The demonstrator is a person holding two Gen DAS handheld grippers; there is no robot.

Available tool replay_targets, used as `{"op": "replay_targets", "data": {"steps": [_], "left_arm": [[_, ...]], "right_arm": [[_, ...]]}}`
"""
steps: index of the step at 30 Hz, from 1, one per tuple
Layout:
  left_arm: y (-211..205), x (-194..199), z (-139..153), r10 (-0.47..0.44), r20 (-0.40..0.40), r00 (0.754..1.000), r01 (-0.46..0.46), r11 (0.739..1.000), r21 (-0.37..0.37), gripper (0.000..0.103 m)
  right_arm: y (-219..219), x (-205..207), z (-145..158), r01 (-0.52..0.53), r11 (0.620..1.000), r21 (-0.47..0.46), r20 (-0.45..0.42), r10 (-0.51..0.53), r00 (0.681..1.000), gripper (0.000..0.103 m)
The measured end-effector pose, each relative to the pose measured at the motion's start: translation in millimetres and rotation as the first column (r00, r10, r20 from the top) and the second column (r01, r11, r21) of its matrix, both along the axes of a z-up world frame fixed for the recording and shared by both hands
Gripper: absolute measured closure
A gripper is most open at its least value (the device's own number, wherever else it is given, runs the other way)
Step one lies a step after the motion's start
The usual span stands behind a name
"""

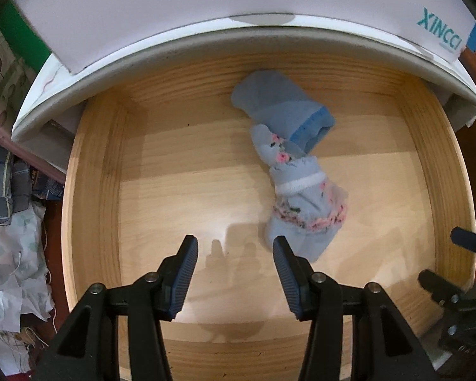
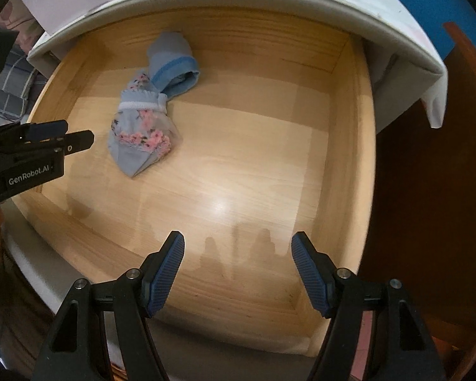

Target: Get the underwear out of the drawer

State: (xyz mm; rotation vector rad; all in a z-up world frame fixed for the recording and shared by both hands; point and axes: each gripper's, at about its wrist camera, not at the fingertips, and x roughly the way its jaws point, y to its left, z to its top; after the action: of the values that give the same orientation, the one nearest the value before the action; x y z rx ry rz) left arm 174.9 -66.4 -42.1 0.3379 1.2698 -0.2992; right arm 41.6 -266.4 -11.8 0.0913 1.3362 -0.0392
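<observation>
Underwear (image 1: 296, 171), a blue floral bundle, lies inside the wooden drawer (image 1: 92, 190) toward its back wall, long axis running front to back, nearest the left gripper (image 1: 234, 244), whose jaws gape empty like the right gripper's (image 2: 238, 241).

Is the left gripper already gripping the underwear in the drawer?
No: the left gripper hangs open over the drawer floor, and the underwear lies just beyond its right finger, not between the pads.
</observation>
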Motion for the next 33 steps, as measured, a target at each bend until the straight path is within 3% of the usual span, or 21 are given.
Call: {"op": "replay_targets", "data": {"steps": [16, 26, 33], "left_arm": [[-14.0, 8.5, -6.8, -0.018, -0.008, 1.000, 0.018, 1.000, 0.020, 0.053], [-40.9, 17.6, -11.2, -0.049, -0.027, 0.998, 0.050, 0.998, 0.023, 0.053], [-45.7, 23.7, -21.9, -0.065, -0.043, 0.997, 0.066, 0.997, 0.028, 0.052]], "right_arm": [[-1.3, 24.7, -17.3, 0.029, 1.000, -0.008, -0.064, -0.029, 0.998, 0.036], [-7.1, 31.8, -19.0, 0.061, 0.997, 0.043, -0.062, -0.058, 0.996, 0.035], [-7.7, 30.2, -16.5, 0.039, 0.999, 0.031, -0.065, -0.037, 0.997, 0.036]]}}
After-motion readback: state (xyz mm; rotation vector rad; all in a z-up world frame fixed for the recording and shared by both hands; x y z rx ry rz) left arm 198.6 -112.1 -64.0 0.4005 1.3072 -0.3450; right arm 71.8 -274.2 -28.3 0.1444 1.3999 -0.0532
